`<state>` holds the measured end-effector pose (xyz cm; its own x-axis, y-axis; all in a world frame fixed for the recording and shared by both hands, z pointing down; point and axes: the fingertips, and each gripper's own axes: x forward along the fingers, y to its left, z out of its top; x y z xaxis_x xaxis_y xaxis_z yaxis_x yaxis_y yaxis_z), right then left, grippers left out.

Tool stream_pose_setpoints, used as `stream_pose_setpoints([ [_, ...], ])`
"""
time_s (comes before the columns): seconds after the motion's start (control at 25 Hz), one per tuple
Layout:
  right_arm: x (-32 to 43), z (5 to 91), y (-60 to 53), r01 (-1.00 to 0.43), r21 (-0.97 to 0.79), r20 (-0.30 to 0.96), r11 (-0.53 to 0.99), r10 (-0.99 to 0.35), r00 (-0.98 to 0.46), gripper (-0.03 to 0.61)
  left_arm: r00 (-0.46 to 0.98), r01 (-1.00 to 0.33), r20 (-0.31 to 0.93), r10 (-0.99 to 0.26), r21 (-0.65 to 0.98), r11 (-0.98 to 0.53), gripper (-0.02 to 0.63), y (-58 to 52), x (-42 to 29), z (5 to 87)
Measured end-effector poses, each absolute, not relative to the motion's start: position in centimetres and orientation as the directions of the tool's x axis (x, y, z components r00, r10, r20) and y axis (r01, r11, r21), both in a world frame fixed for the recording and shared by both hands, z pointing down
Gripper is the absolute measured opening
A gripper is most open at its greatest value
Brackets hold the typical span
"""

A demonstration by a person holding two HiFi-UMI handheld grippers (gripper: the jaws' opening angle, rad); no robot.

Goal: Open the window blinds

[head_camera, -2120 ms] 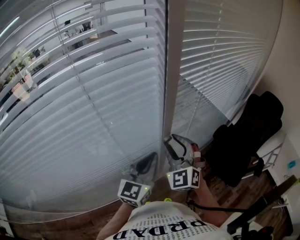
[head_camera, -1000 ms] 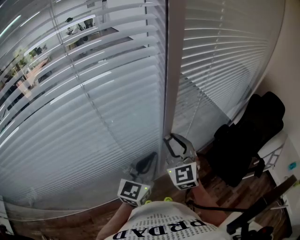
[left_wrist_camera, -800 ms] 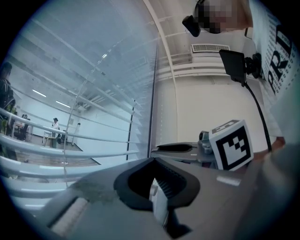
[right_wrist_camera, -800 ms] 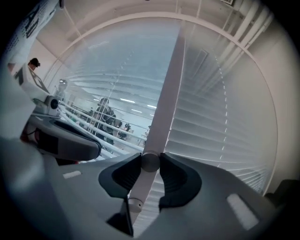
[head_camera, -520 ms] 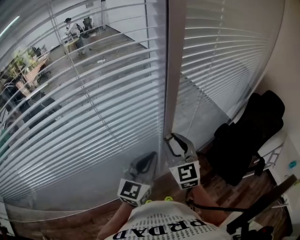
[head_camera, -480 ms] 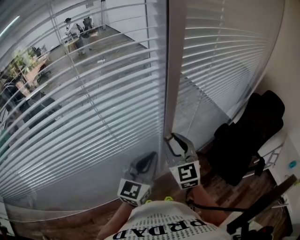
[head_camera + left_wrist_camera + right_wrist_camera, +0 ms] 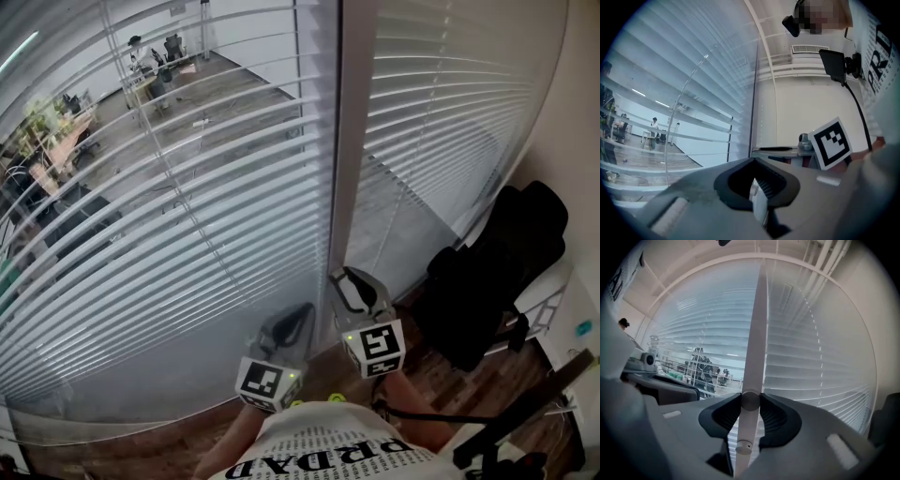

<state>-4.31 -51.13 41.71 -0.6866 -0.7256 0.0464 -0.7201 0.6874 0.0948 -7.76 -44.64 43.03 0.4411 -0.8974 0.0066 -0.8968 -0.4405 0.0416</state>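
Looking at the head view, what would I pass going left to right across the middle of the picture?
White slatted blind tilted open, with an office showing through → white upright window post → second white slatted blind → black bundle resting on a chair.

Grey left hand-held gripper (image 7: 296, 317), grey right hand-held gripper (image 7: 349, 281), both with dark ribbed pads (image 7: 776, 418). White marker cubes (image 7: 265, 382), black squares, small green lights (image 7: 292, 377). White shirt (image 7: 328, 452), bold black lettering. Thin black cable (image 7: 427, 418).
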Motion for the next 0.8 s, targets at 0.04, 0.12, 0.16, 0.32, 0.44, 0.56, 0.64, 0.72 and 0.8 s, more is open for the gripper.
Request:
stream_pose_setpoints([
  [0.04,-4.26,41.76,-51.15,-0.722,0.089,0.045,0.686,-0.727,-0.685,0.133,0.442,-0.896,0.007,-0.897,0.043,-0.441,0.008,-44.65,-7.75,43.04],
  [0.12,-4.12,41.94,-51.23,-0.726,0.076,0.043,0.683,-0.73,-0.682,0.133,0.444,-0.896,0.009,-0.896,0.044,-0.443,0.008,-44.65,-7.74,43.07],
  [0.16,-4.09,41.98,-51.25,-0.727,0.066,0.042,0.683,-0.73,-0.682,0.133,0.445,-0.895,0.01,-0.896,0.044,-0.444,0.008,-44.65,-7.73,43.08],
  [0.32,-4.1,41.95,-51.23,-0.728,0.017,0.043,0.686,-0.728,-0.684,0.133,0.449,-0.893,0.011,-0.893,0.043,-0.448,0.008,-44.69,-7.6,43.04],
  [0.44,-4.06,42.01,-51.26,-0.728,-0.005,0.043,0.685,-0.727,-0.685,0.133,0.45,-0.892,0.009,-0.893,0.043,-0.449,0.008,-44.76,-7.51,42.97],
  [0.56,-3.97,42.12,-51.25,-0.732,-0.028,0.044,0.681,-0.731,-0.682,0.133,0.454,-0.891,0.009,-0.891,0.039,-0.453,0.008,-44.72,-7.32,43.01],
  [0.64,-3.94,42.16,-51.18,-0.733,-0.041,0.041,0.679,-0.732,-0.68,0.133,0.456,-0.889,0.009,-0.89,0.038,-0.456,0.008,-44.6,-7.19,43.02],
  [0.72,-3.94,42.16,-51.1,-0.732,-0.049,0.038,0.68,-0.731,-0.681,0.135,0.456,-0.889,0.01,-0.89,0.04,-0.455,0.008,-44.48,-7.19,43.01],
  [0.8,-4.03,42.09,-51.09,-0.728,-0.054,0.038,0.684,-0.727,-0.686,0.135,0.451,-0.892,0.009,-0.892,0.044,-0.45,0.008,-44.44,-7.35,42.94],
])
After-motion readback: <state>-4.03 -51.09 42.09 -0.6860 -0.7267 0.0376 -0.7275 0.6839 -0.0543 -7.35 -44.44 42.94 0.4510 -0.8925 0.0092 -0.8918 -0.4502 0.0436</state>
